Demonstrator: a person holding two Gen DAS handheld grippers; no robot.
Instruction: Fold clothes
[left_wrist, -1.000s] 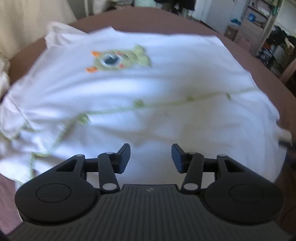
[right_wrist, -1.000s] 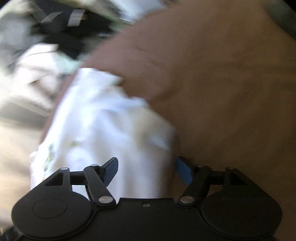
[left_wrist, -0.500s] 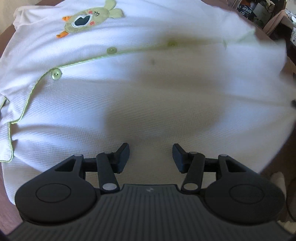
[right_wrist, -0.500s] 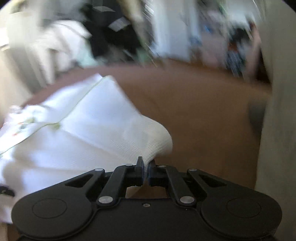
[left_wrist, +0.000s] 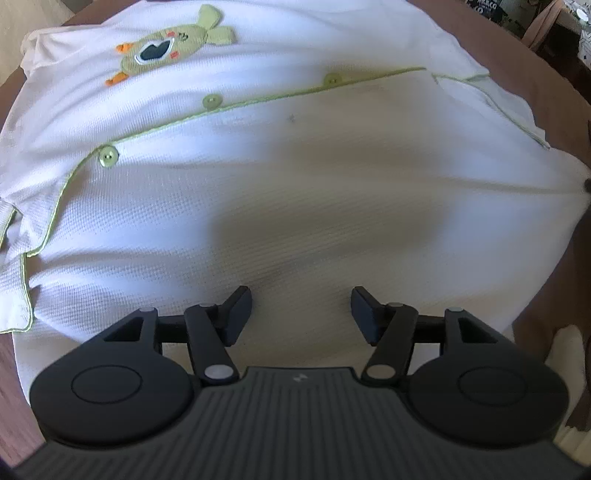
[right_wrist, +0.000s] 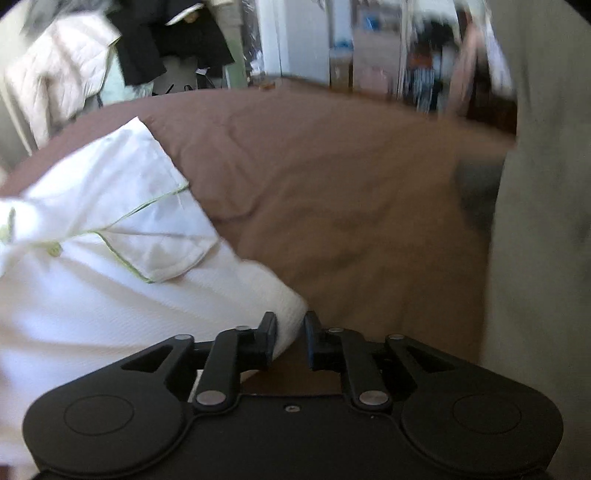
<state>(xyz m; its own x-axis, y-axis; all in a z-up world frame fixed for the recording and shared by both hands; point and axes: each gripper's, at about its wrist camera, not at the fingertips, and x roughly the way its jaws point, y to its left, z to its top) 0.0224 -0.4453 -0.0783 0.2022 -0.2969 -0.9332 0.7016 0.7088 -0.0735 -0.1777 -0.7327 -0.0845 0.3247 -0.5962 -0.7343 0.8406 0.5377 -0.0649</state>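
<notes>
A white waffle-knit baby shirt (left_wrist: 295, 192) with green trim, green buttons and a green monster patch (left_wrist: 166, 48) lies spread on the brown bedcover (left_wrist: 546, 85). My left gripper (left_wrist: 301, 308) is open and empty, low over the shirt's near part. In the right wrist view the shirt (right_wrist: 110, 295) lies at the left. My right gripper (right_wrist: 290, 334) has its jaws slightly apart, with the shirt's corner (right_wrist: 288, 314) between them; the grip looks loosened.
The brown bedcover (right_wrist: 351, 206) stretches right of the shirt. A pale curtain or fabric (right_wrist: 546, 221) hangs at the far right. Hanging clothes (right_wrist: 59, 70) and cluttered shelves stand beyond the bed. A white cloth bit (left_wrist: 565, 350) lies at the left view's right edge.
My right gripper, shut on the shirt corner half a second ago, has parted its jaws a little. My left gripper moved closer over the shirt and stays open.
</notes>
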